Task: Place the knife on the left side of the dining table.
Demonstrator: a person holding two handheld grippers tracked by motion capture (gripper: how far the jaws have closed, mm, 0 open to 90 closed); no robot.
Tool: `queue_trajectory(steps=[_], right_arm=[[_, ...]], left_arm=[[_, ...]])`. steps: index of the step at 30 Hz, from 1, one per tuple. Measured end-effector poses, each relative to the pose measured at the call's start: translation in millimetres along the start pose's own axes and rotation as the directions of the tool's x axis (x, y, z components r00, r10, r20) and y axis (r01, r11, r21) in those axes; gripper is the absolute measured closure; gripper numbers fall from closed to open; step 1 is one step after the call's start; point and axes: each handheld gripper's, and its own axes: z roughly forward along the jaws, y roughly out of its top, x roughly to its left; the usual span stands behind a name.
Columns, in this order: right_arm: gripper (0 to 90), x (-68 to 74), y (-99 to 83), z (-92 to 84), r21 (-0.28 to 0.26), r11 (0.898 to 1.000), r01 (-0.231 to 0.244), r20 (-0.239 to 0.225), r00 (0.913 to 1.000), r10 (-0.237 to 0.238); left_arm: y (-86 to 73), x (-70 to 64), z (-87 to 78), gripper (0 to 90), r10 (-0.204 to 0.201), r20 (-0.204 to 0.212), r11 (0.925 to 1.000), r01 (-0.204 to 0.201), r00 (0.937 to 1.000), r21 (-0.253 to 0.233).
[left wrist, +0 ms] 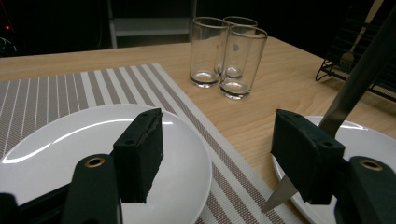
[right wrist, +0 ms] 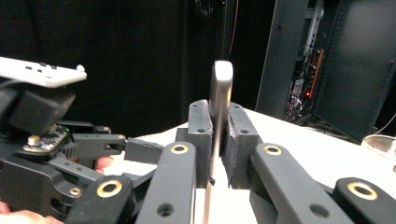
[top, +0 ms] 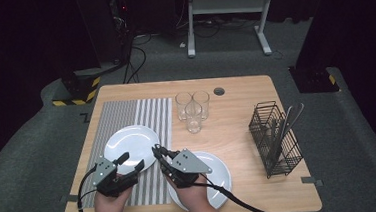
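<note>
High view: your right hand-held gripper (top: 160,153) hangs between the two round white glazed plates (top: 131,142), its jaws narrow on a slim steel knife (top: 157,149), likely to lay it beside a plate on the striped woven placemat (top: 151,113).

Left gripper view: your left hand-held gripper (left wrist: 224,149) stands wide and empty over the plate; the knife's blade (left wrist: 280,193) slants past its jaw.

Right gripper view: smooth knife handle (right wrist: 219,88) upright, pinched firmly.

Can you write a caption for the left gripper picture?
Open left gripper above a white plate, three glasses behind, a knife at the right.
</note>
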Motion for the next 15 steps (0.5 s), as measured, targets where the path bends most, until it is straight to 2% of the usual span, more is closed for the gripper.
queue_trajectory(steps=[4, 10, 15], right_arm=[[82.6, -1.2, -0.5, 1.1, -0.002, 1.0, -0.009, -0.001, 1.0, 0.009], [82.5, -1.7, -2.6, 3.0, -0.01, 1.0, -0.022, -0.012, 0.9997, 0.022], [82.5, -1.6, -3.6, 4.3, -0.011, 0.999, -0.03, -0.013, 0.9995, 0.03]], left_arm=[[4.5, -2.3, -2.5, 34.2, 0.014, -0.003, 0.9999, -0.014, 0.9999, -0.005], [18.6, -2.3, -8.9, 34.1, -0.015, 0.034, 0.9992, 0.016, 0.9993, -0.037], [29.4, -3.2, -13.2, 34.0, -0.011, 0.039, 0.9977, 0.013, 0.9992, -0.067]])
